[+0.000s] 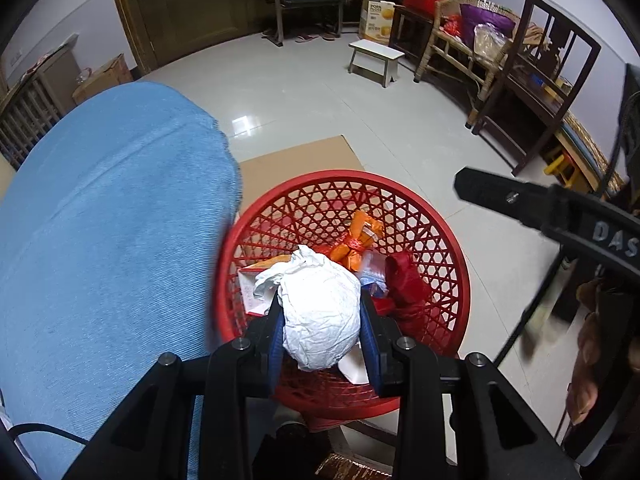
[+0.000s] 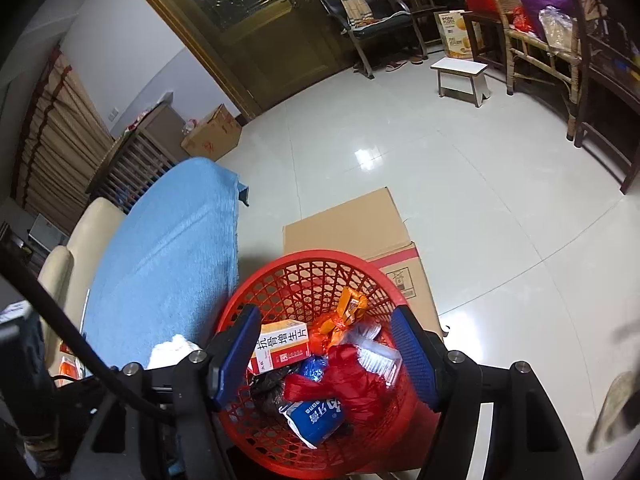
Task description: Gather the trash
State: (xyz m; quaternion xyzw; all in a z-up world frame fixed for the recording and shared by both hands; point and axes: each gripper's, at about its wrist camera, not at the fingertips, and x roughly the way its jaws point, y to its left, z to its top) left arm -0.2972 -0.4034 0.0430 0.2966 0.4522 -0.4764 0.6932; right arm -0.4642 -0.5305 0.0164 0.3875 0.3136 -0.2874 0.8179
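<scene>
A red lattice trash basket [image 1: 440, 240] stands on the floor beside a blue-covered table [image 1: 112, 240]. My left gripper [image 1: 322, 312] is shut on a crumpled white paper ball [image 1: 320, 316] and holds it over the basket's near rim. The basket holds an orange wrapper [image 1: 356, 240], a red bag [image 1: 404, 280] and a box. In the right wrist view my right gripper [image 2: 328, 344] is open and empty above the basket [image 2: 320, 268], over a red bag [image 2: 344, 380], a white and orange box [image 2: 284, 340] and a blue packet [image 2: 316, 416].
Flattened cardboard [image 2: 352, 224] lies on the tiled floor behind the basket. A small white stool [image 1: 376, 60], chairs and a wicker bench [image 1: 460, 40] stand at the far side. A cardboard box [image 2: 212, 132] sits by the wooden door [image 2: 256, 32].
</scene>
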